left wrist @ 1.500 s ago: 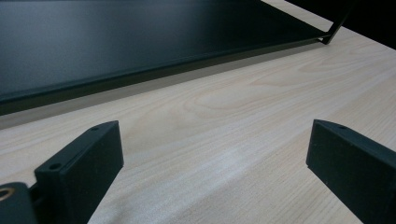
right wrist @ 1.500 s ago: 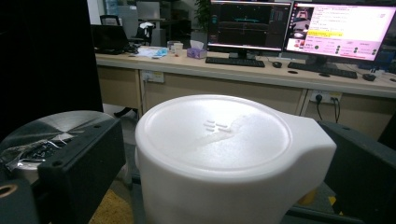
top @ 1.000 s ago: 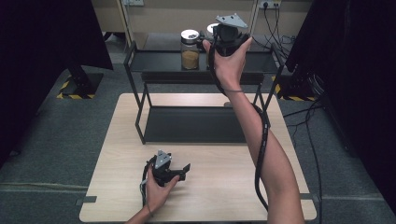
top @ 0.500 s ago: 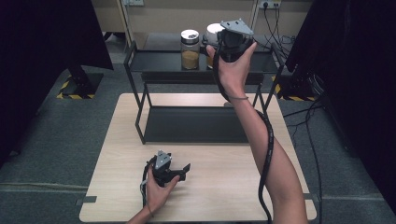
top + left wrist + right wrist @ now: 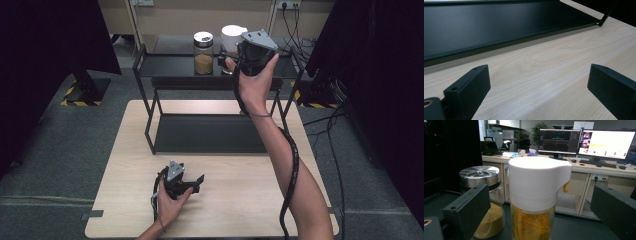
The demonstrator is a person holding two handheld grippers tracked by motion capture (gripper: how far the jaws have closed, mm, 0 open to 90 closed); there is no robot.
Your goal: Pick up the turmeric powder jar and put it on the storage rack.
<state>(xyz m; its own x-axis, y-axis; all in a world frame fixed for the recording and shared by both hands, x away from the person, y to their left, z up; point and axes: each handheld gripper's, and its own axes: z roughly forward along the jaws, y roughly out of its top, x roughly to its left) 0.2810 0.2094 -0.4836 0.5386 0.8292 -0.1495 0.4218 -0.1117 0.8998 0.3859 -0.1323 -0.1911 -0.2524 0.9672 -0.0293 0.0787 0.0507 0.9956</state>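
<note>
A black two-tier rack (image 5: 215, 82) stands on the wooden table (image 5: 250, 200). On its top shelf are a steel-lidded jar of tan powder (image 5: 203, 52) and a white-lidded jar (image 5: 231, 36). My right gripper (image 5: 245, 50) is held up at the top shelf, partly covering the white-lidded jar. In the right gripper view the white-lidded jar (image 5: 539, 185), with yellow-orange contents, stands between the open jaws of my right gripper (image 5: 541, 206) without touching them. The steel-lidded jar (image 5: 482, 195) is to its left. My left gripper (image 5: 199, 183) rests open on the table near the front, and my left gripper (image 5: 539, 85) has nothing in it.
The rack's lower shelf (image 5: 499, 27) lies low, just beyond the left gripper. Black curtains (image 5: 50, 40) flank the table. Cables (image 5: 330, 130) run over the floor at the right. Desks with monitors (image 5: 584, 142) stand behind the rack.
The right gripper has shifted slightly right and down in the high view, so more of the white lid shows. The left gripper has stayed put.
</note>
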